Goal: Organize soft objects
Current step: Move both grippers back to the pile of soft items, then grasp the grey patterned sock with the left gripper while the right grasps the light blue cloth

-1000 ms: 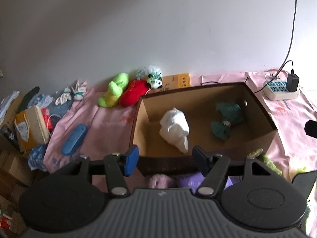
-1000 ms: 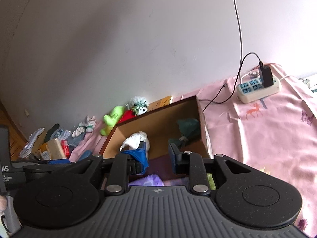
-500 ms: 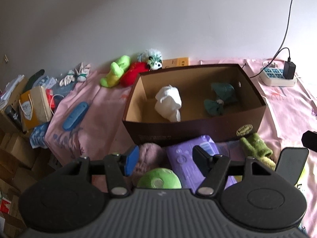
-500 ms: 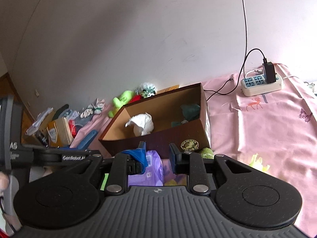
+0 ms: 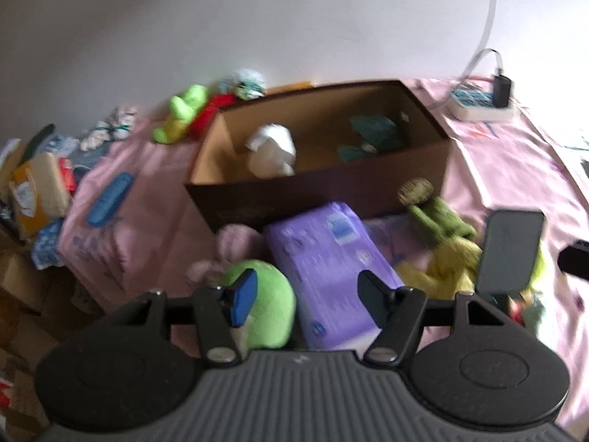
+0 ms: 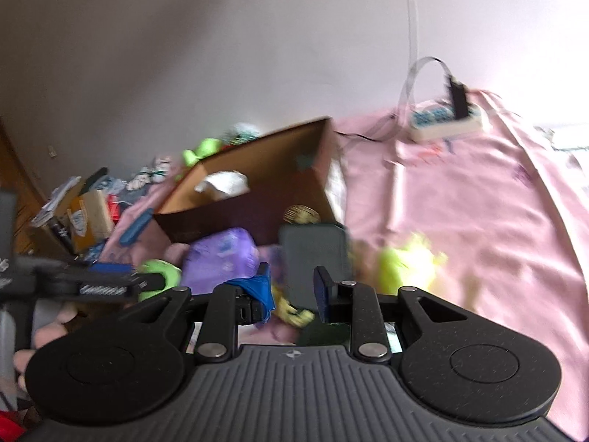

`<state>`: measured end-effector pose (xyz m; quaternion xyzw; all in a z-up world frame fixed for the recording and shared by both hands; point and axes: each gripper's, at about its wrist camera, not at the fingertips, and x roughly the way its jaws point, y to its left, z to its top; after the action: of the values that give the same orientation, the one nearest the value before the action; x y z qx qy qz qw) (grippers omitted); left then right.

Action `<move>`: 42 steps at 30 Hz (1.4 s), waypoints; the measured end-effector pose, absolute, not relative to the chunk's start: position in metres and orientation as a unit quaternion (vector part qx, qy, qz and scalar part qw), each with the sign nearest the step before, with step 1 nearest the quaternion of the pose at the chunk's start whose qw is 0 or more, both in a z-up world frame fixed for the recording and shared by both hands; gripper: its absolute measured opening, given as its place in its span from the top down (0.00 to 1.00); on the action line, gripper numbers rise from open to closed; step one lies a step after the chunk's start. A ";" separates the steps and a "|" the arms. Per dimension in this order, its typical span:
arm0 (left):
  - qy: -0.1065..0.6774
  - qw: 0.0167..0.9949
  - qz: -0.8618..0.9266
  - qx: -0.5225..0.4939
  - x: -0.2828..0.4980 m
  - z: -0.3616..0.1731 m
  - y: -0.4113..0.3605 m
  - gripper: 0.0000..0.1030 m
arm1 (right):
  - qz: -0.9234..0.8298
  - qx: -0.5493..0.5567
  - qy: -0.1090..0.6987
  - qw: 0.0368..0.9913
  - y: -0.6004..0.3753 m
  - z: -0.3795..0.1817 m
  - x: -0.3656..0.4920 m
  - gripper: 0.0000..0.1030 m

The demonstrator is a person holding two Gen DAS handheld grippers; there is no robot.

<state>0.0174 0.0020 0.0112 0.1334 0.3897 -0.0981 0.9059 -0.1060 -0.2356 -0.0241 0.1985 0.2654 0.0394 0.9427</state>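
An open brown cardboard box (image 5: pixel 316 199) stands on the pink cloth, with a white soft bundle (image 5: pixel 274 149) and a dark green soft item (image 5: pixel 371 136) inside. In front of it lie a purple soft pack (image 5: pixel 324 258), a round green plush (image 5: pixel 268 305), a pink plush (image 5: pixel 235 243), a green sock-like toy (image 5: pixel 438 213) and a yellow plush (image 5: pixel 445 265). My left gripper (image 5: pixel 307 294) hangs open over the purple pack and the green plush, holding nothing. My right gripper (image 6: pixel 293 293) is open and holds nothing, just before a dark upright phone (image 6: pixel 313 254); a yellow-green plush (image 6: pixel 408 261) lies to its right.
A power strip (image 5: pixel 478 105) with a plugged charger and cable sits at the back right. Green and red plush toys (image 5: pixel 191 114) lie against the wall behind the box. A blue flat case (image 5: pixel 110 199) lies left, and the bed edge drops to cluttered boxes (image 5: pixel 33 184).
Both grippers have pulled back and sunk away from the box. The purple pack, green plush, yellow plush and phone in front of the box came into view. Both stayed open.
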 end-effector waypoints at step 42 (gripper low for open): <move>0.426 0.812 -0.366 0.161 -0.042 -0.084 -0.057 0.35 | -0.047 0.209 0.395 0.893 -0.243 -0.110 -0.112 0.87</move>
<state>-0.0424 -0.0566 -0.0844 0.1609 0.4261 -0.3658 0.8116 -0.1118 -0.2433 -0.1100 0.2094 0.3949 -0.0473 0.8933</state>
